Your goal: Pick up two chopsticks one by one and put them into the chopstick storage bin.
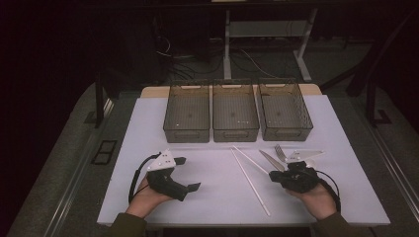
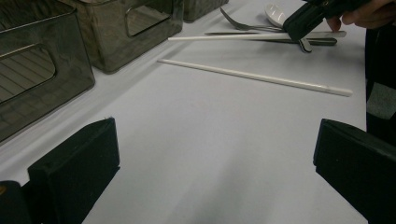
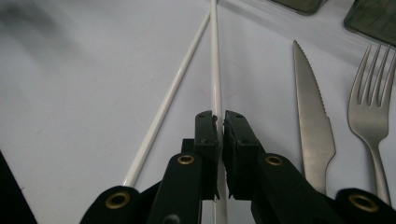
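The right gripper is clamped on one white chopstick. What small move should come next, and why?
Probably a short lift straight up. The right gripper has its jaws shut on the chopstick, which seems to lie on the table beside the second chopstick and the knife. Lifting would clear both.

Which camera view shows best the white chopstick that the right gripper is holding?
The right gripper view: there the chopstick runs straight up between the shut pads of the right gripper. The left gripper view shows it farther off, lying level. In the high view it is a thin, small line.
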